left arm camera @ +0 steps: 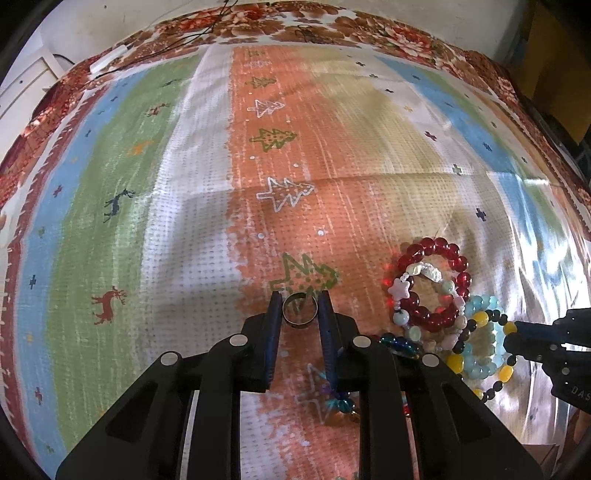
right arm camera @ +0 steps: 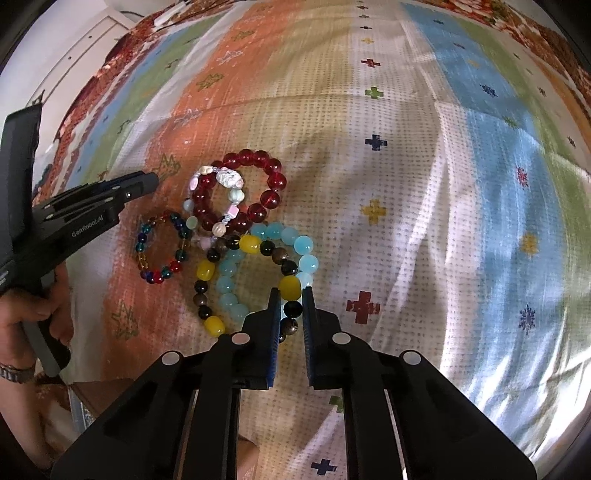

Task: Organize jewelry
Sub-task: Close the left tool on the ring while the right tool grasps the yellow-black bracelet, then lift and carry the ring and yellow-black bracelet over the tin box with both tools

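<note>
Both grippers pinching jewelry on the patterned cloth [left arm camera: 207, 206]

Left gripper [left arm camera: 300, 308] is clamping a plain metal ring [left arm camera: 300, 313]; it could be squirting free, being smooth. Right gripper [right arm camera: 291, 304] is squeezing the yellow-and-dark bead bracelet [right arm camera: 210, 271], risking dragging the tangled pale blue bracelet [right arm camera: 306, 245] along.

A home, by the look of it. The worktop is spread with a striped cloth [left arm camera: 207, 206] printed with reindeer and fir trees, laid over a floral blanket [left arm camera: 369, 33] whose edge shows at 12 o'clock. White panelled furniture [left arm camera: 22, 85] stands at 10 o'clock, with thin cables [left arm camera: 155, 51] trailing across the blanket. Beaded bracelets [right arm camera: 240, 221] lie heaped on the cloth.
</note>
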A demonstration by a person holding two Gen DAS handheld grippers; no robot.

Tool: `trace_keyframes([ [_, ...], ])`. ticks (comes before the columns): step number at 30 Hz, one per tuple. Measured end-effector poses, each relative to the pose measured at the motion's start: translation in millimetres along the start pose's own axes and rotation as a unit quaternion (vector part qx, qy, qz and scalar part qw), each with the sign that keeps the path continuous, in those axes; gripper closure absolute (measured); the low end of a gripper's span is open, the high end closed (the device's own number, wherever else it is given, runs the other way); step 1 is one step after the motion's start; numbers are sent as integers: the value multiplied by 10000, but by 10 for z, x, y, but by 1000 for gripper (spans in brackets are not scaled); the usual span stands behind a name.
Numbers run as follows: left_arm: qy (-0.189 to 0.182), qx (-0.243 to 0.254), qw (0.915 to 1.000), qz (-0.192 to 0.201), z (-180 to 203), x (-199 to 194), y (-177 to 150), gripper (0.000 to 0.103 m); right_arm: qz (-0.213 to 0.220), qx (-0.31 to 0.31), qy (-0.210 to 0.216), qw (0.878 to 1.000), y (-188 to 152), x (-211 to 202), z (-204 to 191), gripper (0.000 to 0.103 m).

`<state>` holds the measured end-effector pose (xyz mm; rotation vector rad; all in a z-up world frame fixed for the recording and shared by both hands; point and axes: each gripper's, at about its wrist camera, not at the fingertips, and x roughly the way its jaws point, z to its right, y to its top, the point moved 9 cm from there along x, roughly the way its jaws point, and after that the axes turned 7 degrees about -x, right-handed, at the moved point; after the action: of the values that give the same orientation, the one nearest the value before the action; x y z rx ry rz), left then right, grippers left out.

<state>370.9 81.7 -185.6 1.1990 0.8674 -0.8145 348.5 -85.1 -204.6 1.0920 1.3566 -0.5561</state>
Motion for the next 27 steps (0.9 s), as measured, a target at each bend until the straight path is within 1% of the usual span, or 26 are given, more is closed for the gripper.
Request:
trace_keyframes([
  [7,17,-37,10000,27,-18,-29,-6,84,19,-76,-21,10000,-5,-10,-11,91],
  [15,-37,-91,9999,108,-14,-138,-8,84,217,-150,-15,9997,29,-165,-72,92],
  [20,-47,-142,9998,135,-21,-187,-26,84,437,-247,25,9987,81,-304,-155,92],
  [27,-44,-176,9997,176,-6,-286,-95,84,639,-274,32,9976,65,-473,-204,91],
])
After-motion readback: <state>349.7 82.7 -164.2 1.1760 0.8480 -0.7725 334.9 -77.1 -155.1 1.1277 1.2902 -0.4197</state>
